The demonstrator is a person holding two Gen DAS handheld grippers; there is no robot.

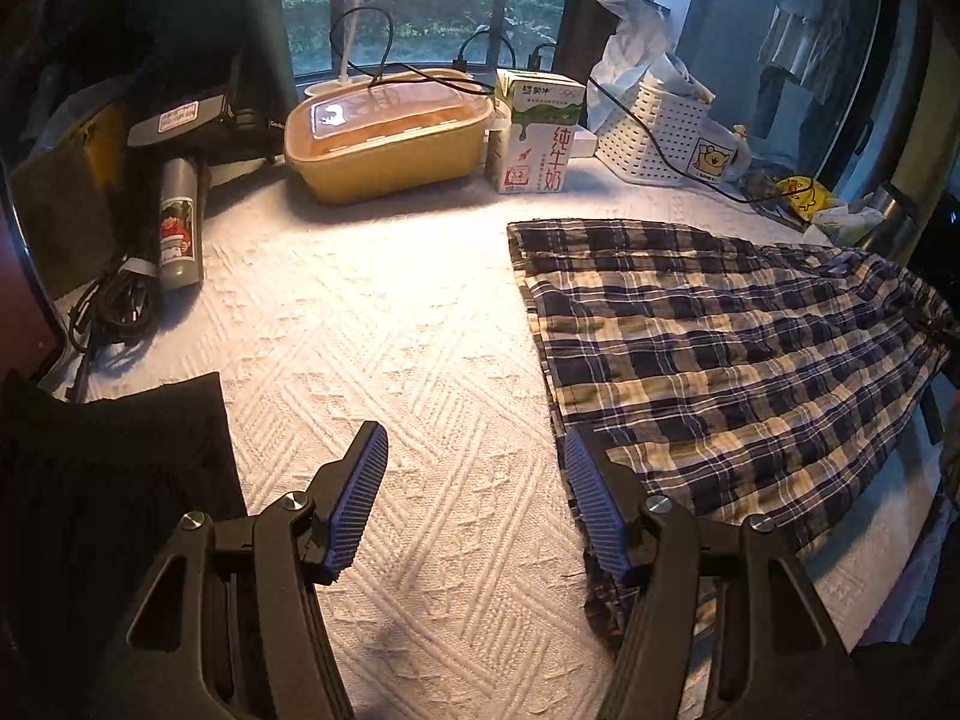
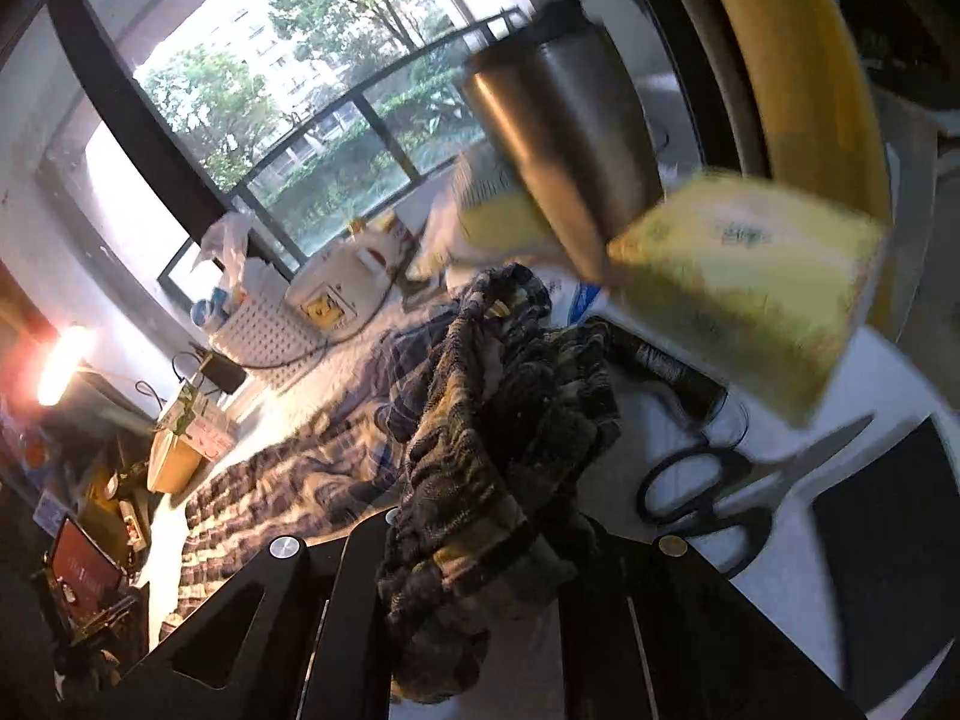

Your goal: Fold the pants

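Plaid pants [image 1: 720, 324] spread on tabletop [image 1: 390, 330]; left gripper [image 1: 474, 510] jaws wide, hem beside right finger. Right gripper [image 2: 480, 540] clamped on bunched waistband.

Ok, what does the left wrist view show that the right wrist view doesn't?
Left wrist only: the left tool open over the white cloth, its right finger at the pants' edge; a black garment, a bottle.
Right wrist only: the right tool shut on the bunched waistband; scissors, a steel cup.
Both: the plaid pants, the white basket, the window.
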